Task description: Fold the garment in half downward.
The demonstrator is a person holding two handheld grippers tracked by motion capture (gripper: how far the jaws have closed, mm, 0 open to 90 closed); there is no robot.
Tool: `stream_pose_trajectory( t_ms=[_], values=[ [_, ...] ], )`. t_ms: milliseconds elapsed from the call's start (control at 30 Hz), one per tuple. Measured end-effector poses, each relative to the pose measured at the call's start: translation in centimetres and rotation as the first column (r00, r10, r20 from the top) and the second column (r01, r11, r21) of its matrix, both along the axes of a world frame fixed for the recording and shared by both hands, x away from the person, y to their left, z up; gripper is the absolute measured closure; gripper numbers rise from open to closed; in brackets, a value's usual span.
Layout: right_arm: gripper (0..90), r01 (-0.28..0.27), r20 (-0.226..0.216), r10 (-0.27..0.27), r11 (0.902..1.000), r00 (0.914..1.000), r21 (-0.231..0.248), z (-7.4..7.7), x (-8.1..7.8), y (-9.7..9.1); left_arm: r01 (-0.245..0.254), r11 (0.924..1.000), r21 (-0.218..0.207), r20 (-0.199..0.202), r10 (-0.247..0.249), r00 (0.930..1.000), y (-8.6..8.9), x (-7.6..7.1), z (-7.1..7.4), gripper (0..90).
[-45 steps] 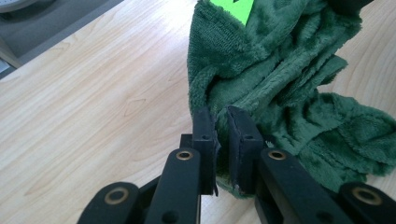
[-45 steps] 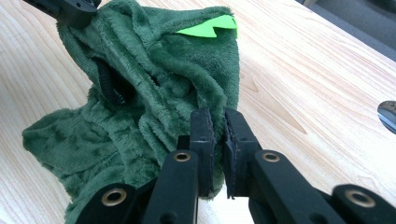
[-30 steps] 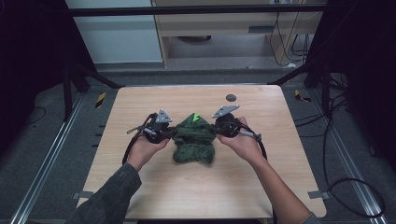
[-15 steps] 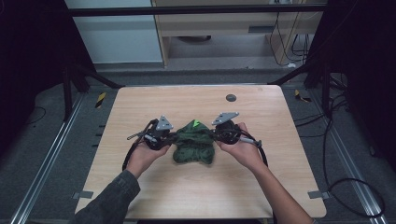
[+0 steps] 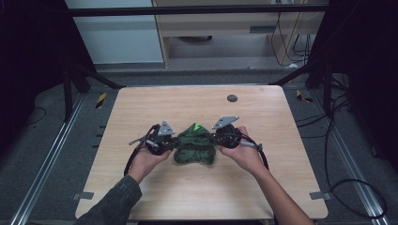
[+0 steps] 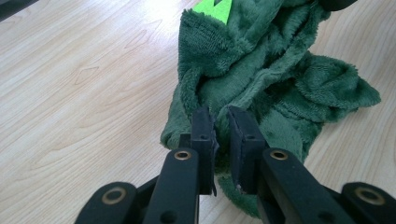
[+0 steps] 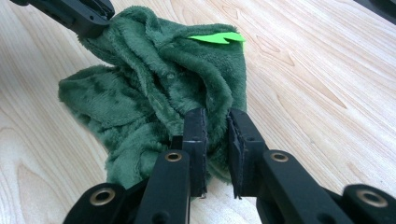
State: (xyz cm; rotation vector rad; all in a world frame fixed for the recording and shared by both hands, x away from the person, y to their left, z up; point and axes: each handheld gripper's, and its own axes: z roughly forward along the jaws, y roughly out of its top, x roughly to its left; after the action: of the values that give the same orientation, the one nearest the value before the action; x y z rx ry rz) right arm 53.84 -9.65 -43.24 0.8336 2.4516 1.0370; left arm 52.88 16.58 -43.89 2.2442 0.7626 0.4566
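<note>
A crumpled dark green fleece cloth (image 5: 195,145) with a bright green tag (image 5: 197,126) lies on the wooden table (image 5: 141,108), held between the two hands. My left gripper (image 5: 174,144) sits at the cloth's left edge. In the left gripper view the cloth (image 6: 280,84) bunches between the nearly closed jaws of that gripper (image 6: 220,116), which pinch a fold. My right gripper (image 5: 215,139) is at the cloth's right edge. Its jaws (image 7: 217,116) have just been opening, with a narrow gap and the cloth (image 7: 154,79) still lying between them.
A small dark round disc (image 5: 232,98) is set into the table near its far edge. Black frame struts (image 5: 94,77) stand at the far corners, and cables (image 5: 356,187) trail on the floor to the right.
Both hands and the cloth have shifted slightly toward the near edge of the table. The cloth is bunched a little tighter between the grippers.
</note>
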Motion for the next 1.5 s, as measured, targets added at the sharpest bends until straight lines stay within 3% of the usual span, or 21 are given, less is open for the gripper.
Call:
stream_pose_trajectory(
  t_ms=[433, 1500],
  values=[
    [76.1, -0.012, -0.002, 0.012, 0.9999, 0.9999, -0.010, -1.0, -1.5, -0.1, 0.008, 0.9999, -0.016, -0.017, -0.008, 0.9998, 0.2, -1.2, -1.5, 79.5],
    [69.9, -0.039, -0.015, 0.039, 0.9992, 0.9991, 0.000, -2.2, -3.5, 0.0, -0.009, 0.9990, -0.043, -0.001, 0.009, 1.0000, 0.9, -2.6, -3.3, 75.5]
  ],
)
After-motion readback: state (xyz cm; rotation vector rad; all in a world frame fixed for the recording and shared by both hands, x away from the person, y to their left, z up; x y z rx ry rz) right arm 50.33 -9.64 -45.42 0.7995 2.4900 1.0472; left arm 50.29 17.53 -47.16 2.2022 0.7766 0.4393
